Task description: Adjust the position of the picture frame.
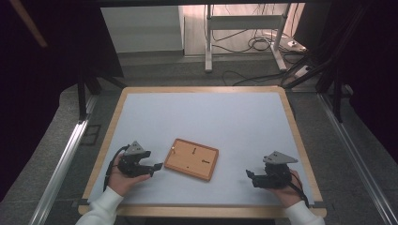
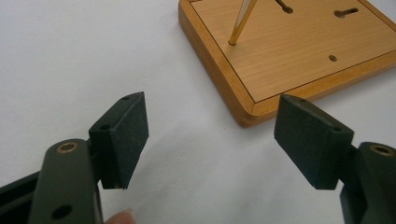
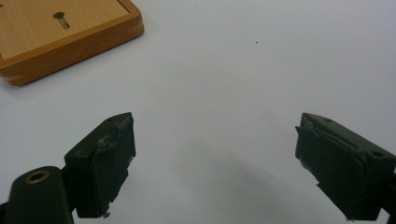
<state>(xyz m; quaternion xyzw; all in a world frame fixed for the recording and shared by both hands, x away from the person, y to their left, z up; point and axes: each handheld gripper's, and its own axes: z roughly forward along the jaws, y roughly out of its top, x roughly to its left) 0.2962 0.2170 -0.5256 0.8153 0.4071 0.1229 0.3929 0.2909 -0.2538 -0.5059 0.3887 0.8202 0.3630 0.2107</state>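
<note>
Wooden board lies flat mid-table w/ a thin brass pin standing near its left edge. Left gripper, jaws wide & empty, sits just beside that edge; approach pin slowly, centred. Right gripper, also wide, empty, waits well apart.

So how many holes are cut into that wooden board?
4 visible: two keyhole slots at the far side, one small round hole, and one holding the brass pin. More may lie outside the frame.
</note>
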